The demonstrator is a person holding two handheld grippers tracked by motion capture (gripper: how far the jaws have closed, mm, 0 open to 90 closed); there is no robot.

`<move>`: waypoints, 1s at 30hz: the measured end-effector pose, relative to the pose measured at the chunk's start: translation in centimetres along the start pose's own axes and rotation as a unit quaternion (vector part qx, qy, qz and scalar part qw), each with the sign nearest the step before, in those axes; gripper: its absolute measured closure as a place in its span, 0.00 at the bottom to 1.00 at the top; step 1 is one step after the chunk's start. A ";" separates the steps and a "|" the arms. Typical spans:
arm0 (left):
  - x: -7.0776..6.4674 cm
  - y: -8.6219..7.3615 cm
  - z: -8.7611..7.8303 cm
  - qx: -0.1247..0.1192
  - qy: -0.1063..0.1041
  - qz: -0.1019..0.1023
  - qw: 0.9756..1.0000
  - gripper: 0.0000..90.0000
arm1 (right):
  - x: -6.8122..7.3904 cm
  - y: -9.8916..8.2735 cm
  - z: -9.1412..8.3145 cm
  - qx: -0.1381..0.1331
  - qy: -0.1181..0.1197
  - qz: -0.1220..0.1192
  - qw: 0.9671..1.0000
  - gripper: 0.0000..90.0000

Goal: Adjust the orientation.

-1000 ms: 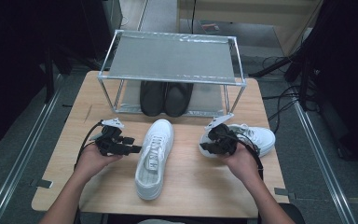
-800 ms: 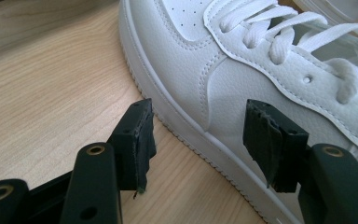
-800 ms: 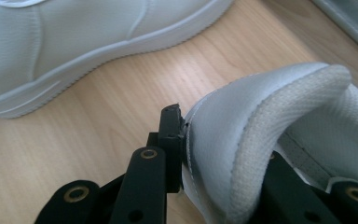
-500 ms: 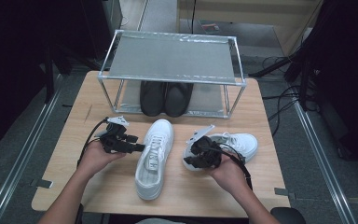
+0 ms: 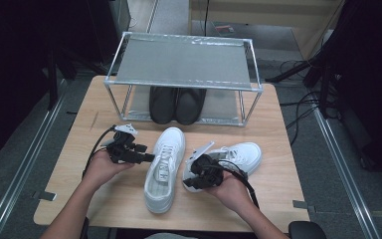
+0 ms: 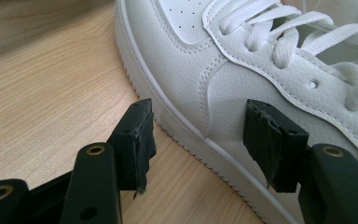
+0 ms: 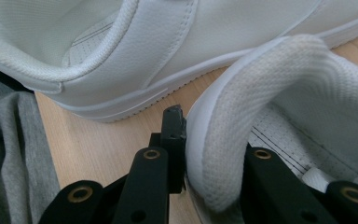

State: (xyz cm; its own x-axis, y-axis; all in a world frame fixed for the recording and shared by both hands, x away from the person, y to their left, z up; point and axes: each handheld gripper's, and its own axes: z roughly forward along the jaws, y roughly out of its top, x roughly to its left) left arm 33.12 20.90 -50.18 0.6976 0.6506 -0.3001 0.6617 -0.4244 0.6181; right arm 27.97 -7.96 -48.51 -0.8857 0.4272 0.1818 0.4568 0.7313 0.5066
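**Right gripper clamps a sneaker's heel; left gripper waits open at the other shoe**

On the left of the wooden table, the left gripper sits in the person's left hand, its jaws spread apart at the side of the left white sneaker. In the left gripper view the two black pads stand on either side of that sneaker's sole edge, and whether they touch it cannot be told. This shoe lies lengthwise in the middle of the table, toe toward the metal shoe rack.

Just beside it, to the right, the right white sneaker lies angled with its toe to the right. The right gripper has its jaws clenched on the padded heel collar, having just been closing.

Under the rack's mesh shelf, a pair of black shoes stands side by side.
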 end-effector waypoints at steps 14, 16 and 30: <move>0.0 0.0 0.1 -0.003 0.005 -0.002 1.000 0.45 | -0.8 -0.5 -1.3 -0.034 0.024 0.010 0.999 0.68; 0.0 0.0 0.1 -0.003 0.006 -0.002 1.000 0.44 | -1.3 -0.9 -2.4 -0.051 0.023 0.018 0.998 0.65; 0.0 0.1 -0.1 -0.022 0.010 0.011 1.000 0.44 | -2.4 -2.2 -7.4 -0.124 0.003 0.024 0.992 0.61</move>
State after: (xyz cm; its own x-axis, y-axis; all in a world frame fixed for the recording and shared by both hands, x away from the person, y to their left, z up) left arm 33.10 20.96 -50.04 0.7052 0.6548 -0.2718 0.6337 -0.4102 0.6559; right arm 28.42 -14.57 -43.81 -0.8638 0.4557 0.2150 0.4650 0.5564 0.6887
